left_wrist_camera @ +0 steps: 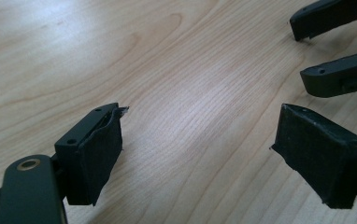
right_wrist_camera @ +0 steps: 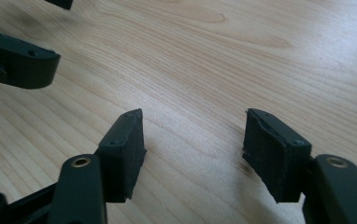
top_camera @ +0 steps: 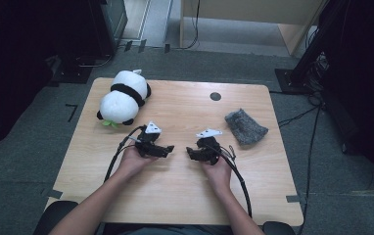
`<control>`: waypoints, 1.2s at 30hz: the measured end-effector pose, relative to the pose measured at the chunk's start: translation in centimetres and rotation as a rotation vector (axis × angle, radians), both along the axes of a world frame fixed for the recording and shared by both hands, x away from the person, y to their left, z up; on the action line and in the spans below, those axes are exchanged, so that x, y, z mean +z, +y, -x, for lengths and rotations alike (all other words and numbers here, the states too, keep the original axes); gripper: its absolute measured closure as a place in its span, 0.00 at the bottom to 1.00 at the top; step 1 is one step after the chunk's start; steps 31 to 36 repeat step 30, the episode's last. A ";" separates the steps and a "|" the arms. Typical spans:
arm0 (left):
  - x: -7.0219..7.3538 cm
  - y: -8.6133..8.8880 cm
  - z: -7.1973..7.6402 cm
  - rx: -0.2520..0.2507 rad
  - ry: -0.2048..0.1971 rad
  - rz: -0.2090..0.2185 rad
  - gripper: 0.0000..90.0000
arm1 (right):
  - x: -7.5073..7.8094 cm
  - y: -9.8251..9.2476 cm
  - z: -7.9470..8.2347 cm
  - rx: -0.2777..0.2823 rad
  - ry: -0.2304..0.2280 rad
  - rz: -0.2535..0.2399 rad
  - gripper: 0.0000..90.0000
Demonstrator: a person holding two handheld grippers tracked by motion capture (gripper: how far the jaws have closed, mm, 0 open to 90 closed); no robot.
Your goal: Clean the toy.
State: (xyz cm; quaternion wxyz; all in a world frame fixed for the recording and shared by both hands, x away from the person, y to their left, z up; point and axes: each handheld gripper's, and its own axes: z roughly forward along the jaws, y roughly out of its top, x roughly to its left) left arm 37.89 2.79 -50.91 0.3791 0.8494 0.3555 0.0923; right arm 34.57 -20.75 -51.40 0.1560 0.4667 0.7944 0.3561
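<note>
A panda [top_camera: 123, 97] lies at the table's [top_camera: 175, 186] far left. The left gripper [top_camera: 169, 148] and right gripper [top_camera: 189, 152] face each other mid-table, both released, empty. A grey cloth [top_camera: 245, 127] sits right.

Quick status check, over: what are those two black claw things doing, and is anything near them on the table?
Left gripper open, empty. Right gripper open, empty, tips facing the left's. Panda plush and grey cloth lie untouched, farther back. Bare table between the jaws.
</note>
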 end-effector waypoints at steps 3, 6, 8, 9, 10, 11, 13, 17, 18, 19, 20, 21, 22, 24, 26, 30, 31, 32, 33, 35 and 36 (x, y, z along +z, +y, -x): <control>-0.4 -0.2 -0.1 0.005 0.009 -0.027 0.17 | -0.3 0.3 0.1 0.010 -0.031 0.025 0.37; -0.5 -0.4 0.0 0.004 -0.010 -0.039 0.17 | -0.5 0.4 0.1 0.014 -0.052 0.031 0.34; -0.6 -0.3 -0.1 0.004 -0.022 -0.037 0.17 | -0.8 0.3 0.1 0.023 -0.079 0.016 0.32; -0.7 -0.3 -0.1 0.010 -0.034 -0.048 0.17 | -0.8 0.3 0.1 0.018 -0.078 0.016 0.32; -0.8 -0.3 0.0 0.016 -0.048 -0.060 0.17 | -0.8 0.3 0.0 0.018 -0.077 0.018 0.31; -0.9 -0.3 0.0 0.016 -0.063 -0.069 0.17 | -0.8 0.3 0.0 0.021 -0.077 0.018 0.30; -0.9 -0.4 0.1 0.018 -0.075 -0.082 0.17 | -0.8 0.4 0.0 0.026 -0.075 0.019 0.28; -0.9 -0.5 0.2 0.020 -0.077 -0.084 0.17 | -0.8 0.5 -0.2 0.041 -0.071 0.022 0.24; -0.9 -0.4 0.2 0.020 -0.076 -0.084 0.17 | -0.9 0.5 -0.2 0.043 -0.071 0.022 0.24; -0.9 -0.4 0.2 0.018 -0.077 -0.087 0.17 | -0.9 0.5 -0.2 0.043 -0.071 0.022 0.24; -0.9 -0.5 0.2 0.018 -0.078 -0.088 0.17 | -0.9 0.5 -0.2 0.043 -0.071 0.022 0.24; -0.9 -0.5 0.2 0.019 -0.078 -0.087 0.17 | -0.9 0.5 -0.2 0.043 -0.071 0.023 0.23; -0.9 -0.5 0.2 0.019 -0.077 -0.088 0.17 | -0.9 0.5 -0.2 0.044 -0.071 0.023 0.22; -0.9 -0.5 0.2 0.019 -0.078 -0.088 0.17 | -0.9 0.5 -0.2 0.041 -0.067 0.027 0.19; -0.9 -0.5 0.2 0.023 -0.078 -0.088 0.17 | -0.9 0.5 -0.3 0.033 -0.063 0.031 0.17; -0.9 -0.6 0.2 0.031 -0.078 -0.089 0.17 | -0.9 0.5 -0.4 0.025 -0.058 0.035 0.14; -0.9 -0.6 0.2 0.031 -0.078 -0.089 0.17 | -0.9 0.5 -0.4 0.025 -0.058 0.035 0.14; -0.9 -0.6 0.2 0.031 -0.078 -0.089 0.17 | -0.9 0.5 -0.4 0.025 -0.058 0.035 0.14; -0.9 -0.6 0.2 0.031 -0.078 -0.089 0.17 | -0.9 0.5 -0.4 0.025 -0.058 0.035 0.14; -0.9 -0.6 0.2 0.031 -0.078 -0.089 0.17 | -0.9 0.5 -0.4 0.025 -0.058 0.035 0.14; -0.9 -0.6 0.2 0.031 -0.078 -0.089 0.17 | -0.9 0.5 -0.4 0.025 -0.058 0.035 0.14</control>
